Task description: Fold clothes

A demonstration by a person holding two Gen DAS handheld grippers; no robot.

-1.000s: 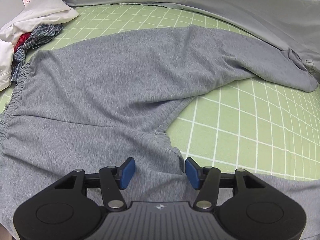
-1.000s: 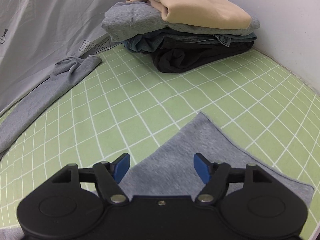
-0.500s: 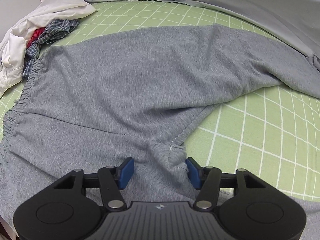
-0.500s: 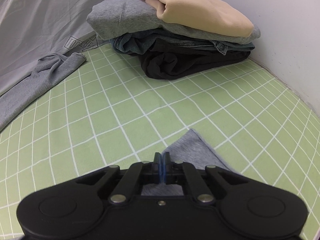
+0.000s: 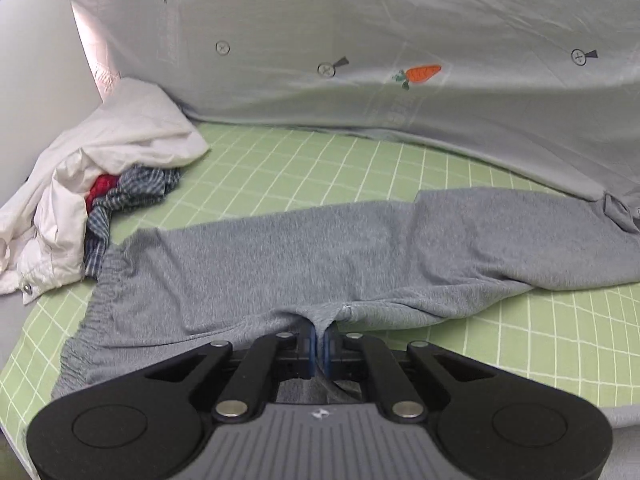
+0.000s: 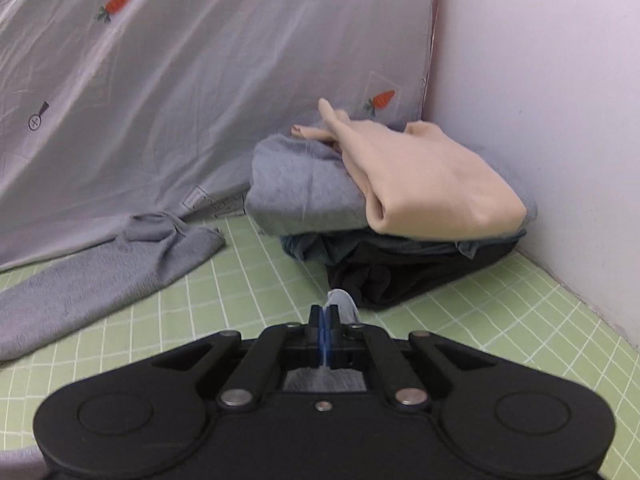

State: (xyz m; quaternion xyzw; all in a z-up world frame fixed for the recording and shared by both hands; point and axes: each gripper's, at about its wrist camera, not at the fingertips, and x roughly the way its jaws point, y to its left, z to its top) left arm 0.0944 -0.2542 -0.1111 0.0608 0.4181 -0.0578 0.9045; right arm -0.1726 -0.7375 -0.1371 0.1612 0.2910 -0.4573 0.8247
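Observation:
Grey sweatpants [image 5: 320, 256] lie across the green checked sheet [image 5: 304, 168], waistband at the left, one leg stretching to the right. My left gripper [image 5: 319, 340] is shut on the pants at the crotch seam and lifts the cloth there. My right gripper [image 6: 325, 326] is shut on the hem of the other leg; a small grey tip [image 6: 342, 300] sticks out past the pads. The far leg's cuff [image 6: 132, 256] lies on the sheet at the left of the right wrist view.
A heap of unfolded clothes, white and blue plaid [image 5: 96, 204], lies at the far left. A stack of folded clothes [image 6: 384, 208] with a beige piece on top sits in the right corner by the wall. A grey carrot-print sheet [image 5: 360, 48] hangs behind.
My left gripper has closed on the crotch of the pants and risen. My right gripper, closed on the leg hem half a second ago, has lifted it off the sheet.

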